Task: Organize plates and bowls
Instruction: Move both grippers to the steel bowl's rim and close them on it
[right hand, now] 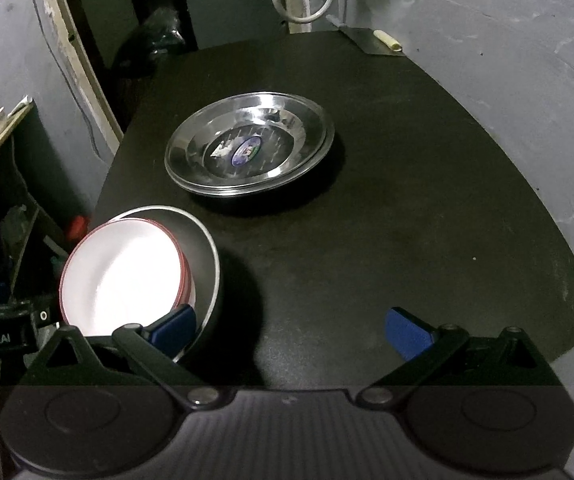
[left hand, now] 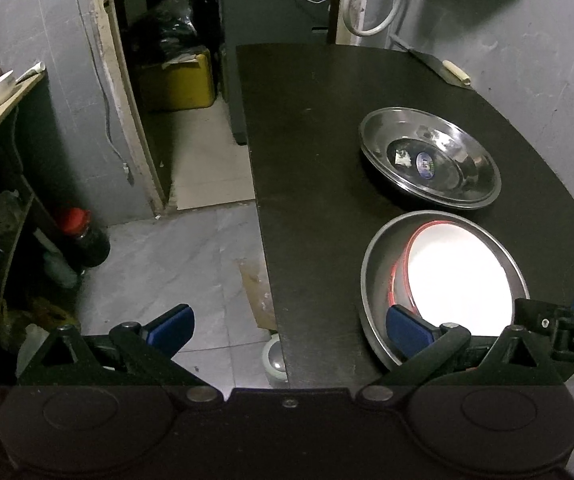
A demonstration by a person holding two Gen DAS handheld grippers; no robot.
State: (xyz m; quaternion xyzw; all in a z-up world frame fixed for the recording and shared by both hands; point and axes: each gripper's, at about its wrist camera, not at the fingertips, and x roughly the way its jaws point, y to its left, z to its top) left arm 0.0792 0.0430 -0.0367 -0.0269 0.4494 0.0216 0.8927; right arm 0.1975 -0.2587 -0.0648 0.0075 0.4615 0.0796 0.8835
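On the black table [left hand: 311, 168] stands a stack of shiny steel plates [left hand: 431, 158] [right hand: 249, 146] with a round sticker in the top one. Nearer to me is a grey metal bowl [left hand: 373, 280] [right hand: 207, 256] holding white bowls with red rims [left hand: 459, 276] [right hand: 127, 276]. My left gripper [left hand: 289, 330] is open over the table's left edge, its right pad in front of the grey bowl's near rim. My right gripper [right hand: 291, 330] is open too, its left pad by the grey bowl's near right rim. Nothing sits between either pair of fingers. Each view shows part of the other gripper at its edge.
A cleaver with a pale handle [left hand: 453, 70] [right hand: 385, 40] lies at the table's far edge by the grey wall. Left of the table the floor drops away, with a red-capped dark bottle [left hand: 85, 236], a yellow box [left hand: 179, 80] and a cluttered shelf [left hand: 3, 96].
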